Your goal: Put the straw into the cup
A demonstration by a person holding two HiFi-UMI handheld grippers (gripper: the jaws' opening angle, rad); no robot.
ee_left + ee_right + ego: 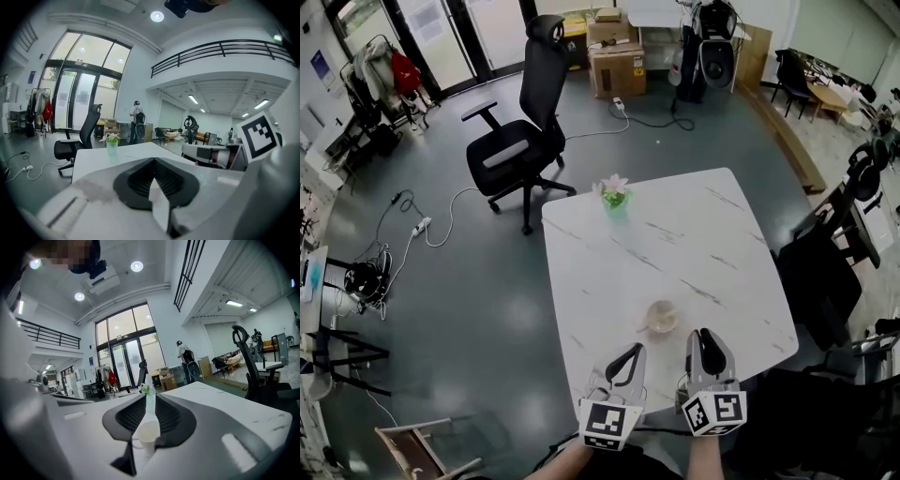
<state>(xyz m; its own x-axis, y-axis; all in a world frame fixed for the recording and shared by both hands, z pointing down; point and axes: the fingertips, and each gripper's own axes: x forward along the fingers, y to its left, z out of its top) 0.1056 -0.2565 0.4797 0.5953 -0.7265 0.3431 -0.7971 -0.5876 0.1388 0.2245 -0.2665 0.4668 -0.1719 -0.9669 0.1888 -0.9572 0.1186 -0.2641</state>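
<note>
Straw, seemingly lying against the cup, looks light and crushable, wanting a gentle mid-length pinch; left gripper is closed and empty, right gripper slightly parted.

table: smooth white marble-look top with thin grey veins and a soft sheen
cup: cream, matt, smooth; whether paper or ceramic cannot be told
vase: clear green and glossy, either glass or plastic
left gripper: pale grey matt plastic shell with black ribbed rubbery pads
right gripper: same matt grey plastic and black ribbed pads
marker cubes: white matt faces printed with black squares
floor: grey-green, smooth, dull gloss with faint reflections
chair: black; cloth or mesh seat and back, hard plastic arms
boxes: brown cardboard, matt
</note>
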